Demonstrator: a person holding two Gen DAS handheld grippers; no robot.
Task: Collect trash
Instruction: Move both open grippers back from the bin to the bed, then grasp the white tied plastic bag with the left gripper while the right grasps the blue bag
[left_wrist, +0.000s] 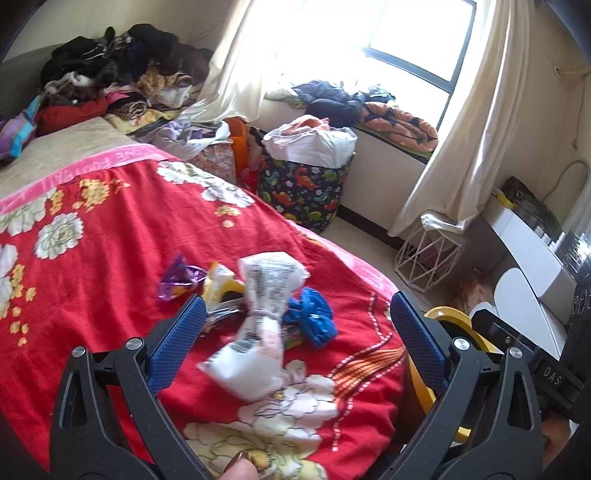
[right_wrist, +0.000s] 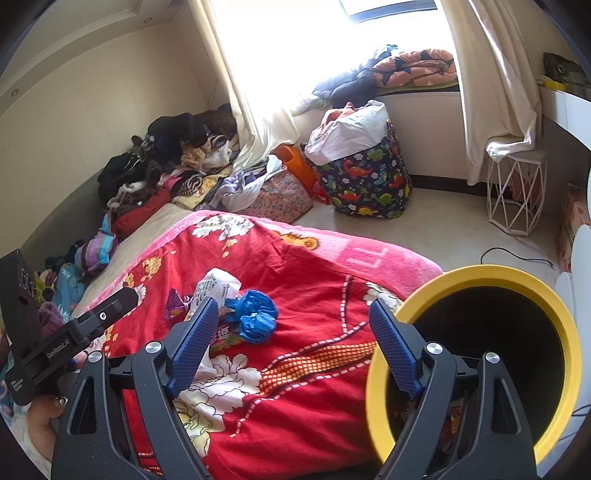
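Several pieces of trash lie on the red floral blanket (left_wrist: 110, 229). A white printed wrapper (left_wrist: 266, 317) lies on it just ahead of my left gripper (left_wrist: 299, 332), whose blue pads stand wide open and touch nothing. Beside the wrapper are a crumpled blue piece (left_wrist: 312, 321), a purple wrapper (left_wrist: 177, 280) and a yellow one (left_wrist: 221, 288). My right gripper (right_wrist: 293, 347) is open over the blanket, short of the blue piece (right_wrist: 255, 314) and the white wrapper (right_wrist: 218, 288). A yellow-rimmed bin (right_wrist: 476, 280) with a dark inside stands at the bed's edge beside its right finger.
Clothes are piled (left_wrist: 122, 74) at the bed's far end. On the floor stand a dinosaur-print hamper (left_wrist: 306, 184), a white wire stool (left_wrist: 428, 254) and a white desk (left_wrist: 524, 236). A cable (right_wrist: 517, 256) lies on the floor. A thumb (left_wrist: 240, 470) shows at the bottom.
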